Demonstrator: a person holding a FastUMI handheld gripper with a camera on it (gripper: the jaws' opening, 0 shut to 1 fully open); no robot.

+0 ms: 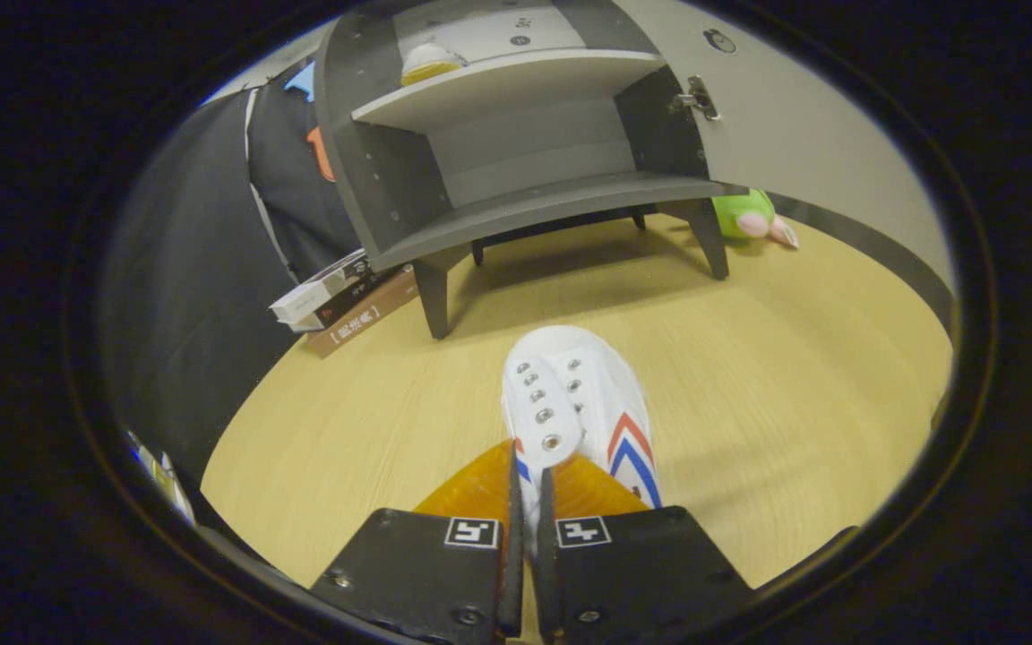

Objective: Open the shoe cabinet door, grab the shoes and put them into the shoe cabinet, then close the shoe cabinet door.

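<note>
A white sneaker [574, 403] with red and blue side stripes and metal eyelets points away from me, toe toward the cabinet. My gripper [527, 475] is shut on the shoe's near edge, both fingers pinching it. The shoe hangs above the wooden floor [794, 385]. Beyond it stands the grey shoe cabinet [516, 161] on short legs, its door [794, 116] swung open to the right. The lower shelf [552, 202] is bare. On the upper shelf lies another white shoe with a yellow sole [429, 63].
A stack of books [346, 300] lies on the floor left of the cabinet's front leg. A green plush toy [753, 219] sits behind the right leg, below the open door. Black booth cloth hangs along the left.
</note>
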